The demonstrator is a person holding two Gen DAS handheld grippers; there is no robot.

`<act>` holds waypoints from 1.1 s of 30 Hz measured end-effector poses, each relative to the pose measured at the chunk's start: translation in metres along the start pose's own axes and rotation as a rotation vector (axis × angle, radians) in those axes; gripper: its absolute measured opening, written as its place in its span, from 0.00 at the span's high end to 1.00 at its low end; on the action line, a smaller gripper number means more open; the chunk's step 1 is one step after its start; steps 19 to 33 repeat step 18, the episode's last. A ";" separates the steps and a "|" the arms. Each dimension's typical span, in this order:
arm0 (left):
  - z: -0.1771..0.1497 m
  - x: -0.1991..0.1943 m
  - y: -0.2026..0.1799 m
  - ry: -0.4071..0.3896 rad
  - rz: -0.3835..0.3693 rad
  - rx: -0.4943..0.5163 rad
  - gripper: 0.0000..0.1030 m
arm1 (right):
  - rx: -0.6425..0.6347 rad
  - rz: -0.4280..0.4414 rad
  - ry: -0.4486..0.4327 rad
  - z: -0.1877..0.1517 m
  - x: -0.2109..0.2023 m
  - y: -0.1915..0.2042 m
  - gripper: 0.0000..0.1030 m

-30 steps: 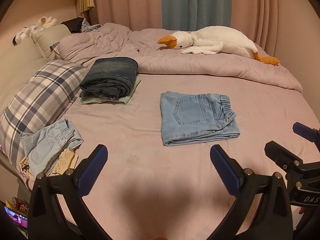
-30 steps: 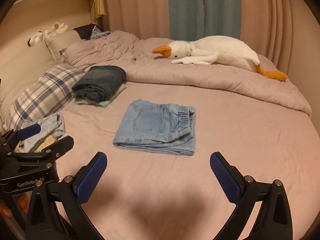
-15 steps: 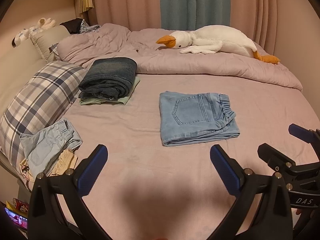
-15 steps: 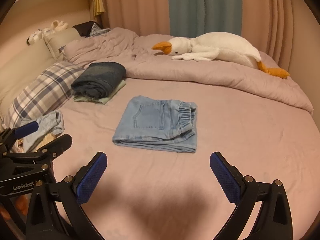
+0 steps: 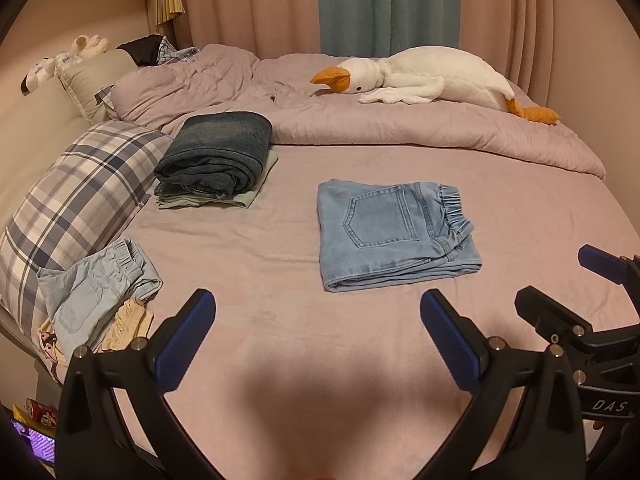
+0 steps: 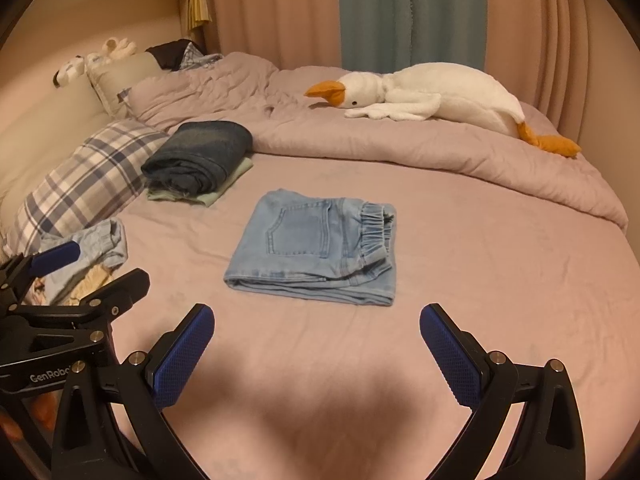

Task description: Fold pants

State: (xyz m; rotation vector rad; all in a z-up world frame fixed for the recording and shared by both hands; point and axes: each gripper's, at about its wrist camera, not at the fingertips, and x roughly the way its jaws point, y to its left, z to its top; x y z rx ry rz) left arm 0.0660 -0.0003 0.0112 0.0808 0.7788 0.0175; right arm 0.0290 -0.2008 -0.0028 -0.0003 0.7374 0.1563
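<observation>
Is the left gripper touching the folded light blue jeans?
Apart. In the left wrist view, bare sheet separates the left gripper from the folded light blue jeans.

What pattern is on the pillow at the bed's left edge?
The pillow has a blue, grey and white plaid check, clearest in the left wrist view.

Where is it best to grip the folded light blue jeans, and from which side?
Probably the near folded edge of the light blue jeans. The layers stack thickest there and face both open grippers, left gripper and right gripper, so come low from the near side.
</observation>
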 end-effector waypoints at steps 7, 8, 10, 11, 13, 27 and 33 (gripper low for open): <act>0.001 0.003 0.001 0.002 -0.001 -0.001 0.01 | -0.004 0.000 0.002 0.001 0.001 0.000 0.01; 0.001 0.003 0.001 0.003 -0.001 0.000 0.00 | -0.004 0.001 0.002 0.001 0.001 0.000 0.01; 0.001 0.004 0.001 0.005 -0.001 -0.003 0.01 | -0.003 0.003 0.005 0.002 0.001 -0.001 0.01; 0.001 0.004 0.001 0.005 -0.001 -0.003 0.01 | -0.004 0.004 0.004 0.002 0.001 -0.001 0.01; 0.001 0.005 0.002 0.006 0.002 -0.004 0.01 | -0.008 0.004 0.006 0.003 0.003 -0.001 0.01; 0.002 0.007 0.002 0.008 -0.001 -0.006 0.01 | -0.006 0.004 0.007 0.003 0.004 -0.001 0.01; 0.002 0.007 0.002 0.008 -0.001 -0.006 0.01 | -0.006 0.004 0.007 0.003 0.004 -0.001 0.01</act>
